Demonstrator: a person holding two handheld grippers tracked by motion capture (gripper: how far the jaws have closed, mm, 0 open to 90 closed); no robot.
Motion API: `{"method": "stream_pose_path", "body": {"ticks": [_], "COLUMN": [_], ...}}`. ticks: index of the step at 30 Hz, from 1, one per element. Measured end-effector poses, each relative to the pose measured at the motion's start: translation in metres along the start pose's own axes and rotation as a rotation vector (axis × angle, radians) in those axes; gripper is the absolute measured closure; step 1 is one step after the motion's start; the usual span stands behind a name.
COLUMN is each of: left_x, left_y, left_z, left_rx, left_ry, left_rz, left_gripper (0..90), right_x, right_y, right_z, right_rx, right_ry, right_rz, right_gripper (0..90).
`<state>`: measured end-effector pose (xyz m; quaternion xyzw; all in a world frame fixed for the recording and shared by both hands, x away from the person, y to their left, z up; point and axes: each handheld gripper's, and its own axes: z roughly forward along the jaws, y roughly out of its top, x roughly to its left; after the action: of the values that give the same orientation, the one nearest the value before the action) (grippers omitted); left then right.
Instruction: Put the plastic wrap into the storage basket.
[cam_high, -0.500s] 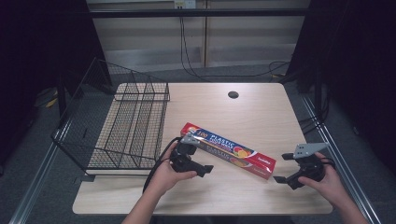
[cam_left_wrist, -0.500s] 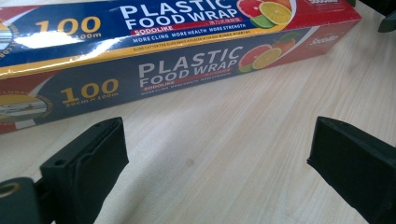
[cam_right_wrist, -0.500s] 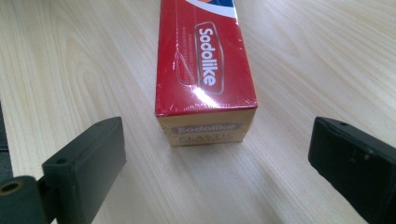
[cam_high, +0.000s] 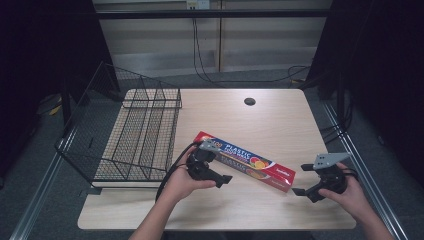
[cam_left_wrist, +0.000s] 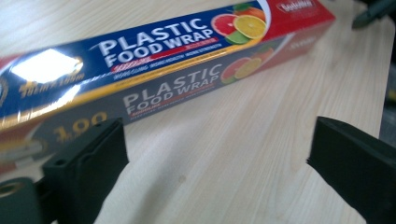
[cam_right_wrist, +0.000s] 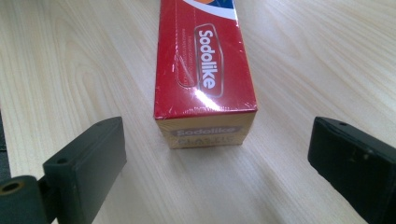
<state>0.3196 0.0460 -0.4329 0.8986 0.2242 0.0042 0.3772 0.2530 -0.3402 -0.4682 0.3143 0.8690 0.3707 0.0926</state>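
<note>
A long box of plastic food wrap (cam_high: 245, 161), red and blue with citrus pictures, lies slantwise on the wooden table (cam_high: 280, 120). My left gripper (cam_high: 220, 167) sits at the box's left half on its near side, and its jaws stand open. In the left gripper view the box (cam_left_wrist: 154, 70) runs across the top, just beyond the open gripper (cam_left_wrist: 215, 144). My right gripper (cam_high: 301, 179) is open a short way off the box's right end. In the right gripper view the red "Sodolike" end (cam_right_wrist: 205, 93) points at the gap of the open gripper (cam_right_wrist: 215, 154), untouched.
A black wire rack (cam_high: 145, 135) stands on the table's left side, partly over the edge. A round cable hole (cam_high: 249, 101) is at the back middle. Bare wood lies in front of the box and behind it.
</note>
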Motion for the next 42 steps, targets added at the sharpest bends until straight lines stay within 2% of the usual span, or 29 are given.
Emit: {"method": "stream_pose_path", "body": {"ticks": [2,3,4,5,7,9,11,13,14,18,24,26,27,29,32,33,35,38,39,42], "left_x": [0.002,0.004,0.004,0.008,0.01,0.013,0.017,0.021,0.024,0.028,0.032,0.033,0.035,0.037,0.038,0.037,0.036,0.037,0.036,0.035], "left_y": [0.008,0.015,0.015,0.023,0.026,0.034,0.04,0.046,0.051,0.057,0.064,0.065,0.065,0.066,0.066,0.067,0.067,0.07,0.07,0.071], "left_z": [0.003,0.005,0.005,0.008,0.01,0.017,0.022,0.027,0.034,0.044,0.059,0.063,0.064,0.066,0.069,0.07,0.072,0.075,0.076,0.077], "left_rx": [0.039,0.039,0.039,0.044,0.046,0.066,0.075,0.073,0.086,0.121,0.148,0.156,0.159,0.153,0.157,0.16,0.168,0.17,0.166,0.166], "left_ry": [0.01,0.008,0.008,0.017,0.023,0.048,0.042,0.052,0.046,0.034,0.015,0.007,0.01,-0.012,-0.005,-0.013,0.0,-0.029,-0.021,-0.029], "left_rz": [0.039,0.05,0.05,0.072,0.078,0.119,0.135,0.127,0.126,0.132,0.166,0.15,0.146,0.137,0.16,0.16,0.163,0.181,0.168,0.189], "left_gripper": [5.6,5.3,5.5,5.5,5.4,4.8,3.1,3.3,3.3,4.1,3.2,3.1,3.2,3.2,3.1,3.1,3.1,2.9,2.7,3.0], "right_x": [0.0,0.0,0.0,0.0,0.0,0.0,0.0,0.0,0.0,0.0,0.0,0.0,0.0,0.0,0.001,0.001,0.001,0.001,0.001,0.001], "right_y": [0.0,0.002,0.002,0.002,0.002,0.003,0.003,0.003,0.003,0.003,0.004,0.004,0.004,0.004,0.004,0.004,0.004,0.004,0.004,0.004], "right_z": [0.001,0.001,0.001,0.002,0.002,0.003,0.003,0.003,0.002,0.003,0.003,0.003,0.003,0.003,0.003,0.003,0.004,0.004,0.004,0.005], "right_rx": [0.0,0.001,0.001,-0.001,0.001,0.003,0.004,0.0,0.0,0.0,-0.004,-0.005,-0.004,-0.005,-0.003,-0.004,-0.001,0.002,0.003,0.008], "right_ry": [0.001,0.001,0.002,0.006,0.009,0.012,0.01,0.016,0.013,0.014,0.021,0.022,0.022,0.024,0.029,0.031,0.03,0.029,0.031,0.028], "right_rz": [0.001,-0.002,-0.005,-0.008,-0.005,-0.015,-0.017,-0.015,-0.019,-0.018,-0.017,-0.018,-0.018,-0.019,-0.017,-0.018,-0.015,-0.017,-0.02,-0.019], "right_gripper": [4.0,4.0,4.0,4.0,4.0,4.0,4.1,4.1,4.1,4.1,4.3,4.3,4.3,4.3,4.3,4.3,4.3,4.3,4.4,4.4]}}
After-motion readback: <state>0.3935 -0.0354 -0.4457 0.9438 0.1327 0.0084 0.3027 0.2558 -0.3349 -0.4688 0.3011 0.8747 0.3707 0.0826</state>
